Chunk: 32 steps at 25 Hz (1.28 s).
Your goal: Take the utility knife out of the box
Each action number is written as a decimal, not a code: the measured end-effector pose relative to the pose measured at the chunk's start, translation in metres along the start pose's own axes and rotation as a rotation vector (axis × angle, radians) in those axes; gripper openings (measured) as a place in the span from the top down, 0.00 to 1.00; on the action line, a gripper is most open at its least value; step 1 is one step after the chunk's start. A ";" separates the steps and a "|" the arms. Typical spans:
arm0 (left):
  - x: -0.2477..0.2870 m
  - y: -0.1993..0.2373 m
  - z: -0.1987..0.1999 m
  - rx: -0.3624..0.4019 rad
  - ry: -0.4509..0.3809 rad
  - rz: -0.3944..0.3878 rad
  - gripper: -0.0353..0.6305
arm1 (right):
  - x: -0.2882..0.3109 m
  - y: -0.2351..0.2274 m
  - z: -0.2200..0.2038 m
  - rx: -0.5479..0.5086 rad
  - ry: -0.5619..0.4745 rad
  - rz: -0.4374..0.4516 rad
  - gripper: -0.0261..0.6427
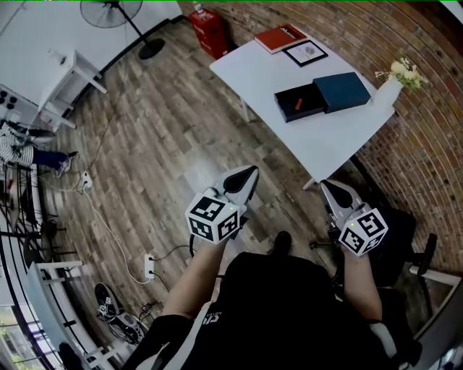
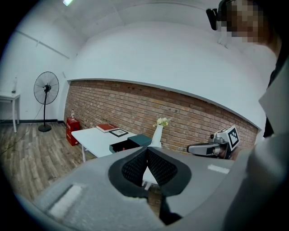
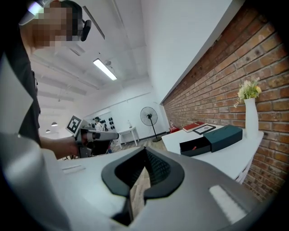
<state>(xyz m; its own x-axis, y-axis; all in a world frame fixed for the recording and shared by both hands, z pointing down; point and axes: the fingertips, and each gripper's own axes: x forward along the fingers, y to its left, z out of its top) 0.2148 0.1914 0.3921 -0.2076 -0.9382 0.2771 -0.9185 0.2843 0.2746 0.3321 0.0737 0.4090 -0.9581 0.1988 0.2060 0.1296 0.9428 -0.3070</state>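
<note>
On the white table (image 1: 264,76) lies a black box drawer (image 1: 298,102), slid halfway out of its dark teal sleeve (image 1: 341,91). A small red thing (image 1: 299,100) shows inside the drawer; I cannot tell whether it is the utility knife. Both grippers hang over the floor, short of the table's near corner. My left gripper (image 1: 249,173) is shut and empty. My right gripper (image 1: 325,188) is shut and empty too. The left gripper view has the box (image 2: 122,146) far beyond the closed jaws (image 2: 146,151). In the right gripper view the drawer (image 3: 195,147) lies right of the jaws (image 3: 145,151).
A red book (image 1: 281,37), a framed picture (image 1: 304,52) and a white vase with flowers (image 1: 394,83) share the table. A brick wall runs behind it. A red canister (image 1: 210,30), a fan (image 1: 112,11), a black chair (image 1: 405,246) and a floor power strip (image 1: 150,266) stand around.
</note>
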 end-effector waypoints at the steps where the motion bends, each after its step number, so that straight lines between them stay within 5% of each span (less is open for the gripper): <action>1: 0.005 0.001 0.003 0.003 -0.002 -0.002 0.94 | 0.001 -0.005 0.001 -0.018 0.006 -0.005 0.96; 8: 0.035 0.024 0.032 0.041 -0.030 -0.040 0.94 | 0.030 -0.026 0.010 -0.096 0.063 -0.039 0.96; 22: 0.119 0.208 0.118 0.051 -0.024 -0.174 0.94 | 0.218 -0.087 0.093 -0.072 0.044 -0.191 0.96; 32: 0.176 0.249 0.112 0.023 0.070 -0.336 0.94 | 0.273 -0.112 0.076 0.015 0.083 -0.317 0.96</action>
<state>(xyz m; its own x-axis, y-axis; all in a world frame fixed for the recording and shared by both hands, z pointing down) -0.0880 0.0749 0.4055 0.1310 -0.9625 0.2375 -0.9391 -0.0437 0.3408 0.0364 0.0021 0.4296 -0.9261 -0.0819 0.3683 -0.1757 0.9574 -0.2289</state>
